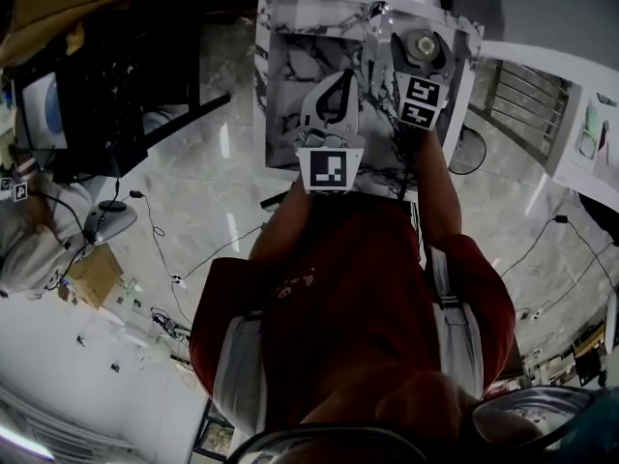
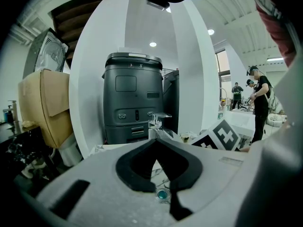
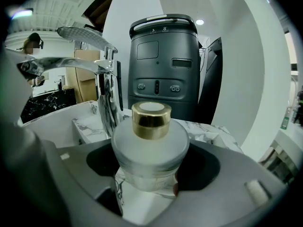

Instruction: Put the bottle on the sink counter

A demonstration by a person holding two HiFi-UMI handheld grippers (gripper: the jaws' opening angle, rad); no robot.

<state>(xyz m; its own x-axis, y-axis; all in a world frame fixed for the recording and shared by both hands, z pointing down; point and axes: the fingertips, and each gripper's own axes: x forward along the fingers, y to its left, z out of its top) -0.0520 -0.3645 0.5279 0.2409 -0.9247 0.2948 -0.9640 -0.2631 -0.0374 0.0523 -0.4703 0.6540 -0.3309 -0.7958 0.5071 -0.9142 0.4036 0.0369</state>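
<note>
A frosted round bottle (image 3: 150, 143) with a gold cap (image 3: 151, 119) sits between the jaws of my right gripper (image 3: 150, 162), whose pads press on both its sides. In the head view the bottle (image 1: 423, 46) and right gripper (image 1: 423, 37) are over the right end of the marble sink counter (image 1: 280, 22), just right of the chrome faucet (image 1: 375, 29). White marble counter shows below the bottle. My left gripper (image 1: 338, 75) hangs over the sink basin (image 1: 300, 61). Its jaws meet at the tips with nothing in them, also in the left gripper view (image 2: 156, 141).
The faucet (image 3: 102, 79) arches close on the bottle's left. A dark grey machine (image 3: 163, 65) and a white pillar stand behind the counter. Cardboard boxes (image 2: 45, 108) are at the left, people (image 2: 259, 103) far right. Cables (image 1: 160, 249) lie on the floor.
</note>
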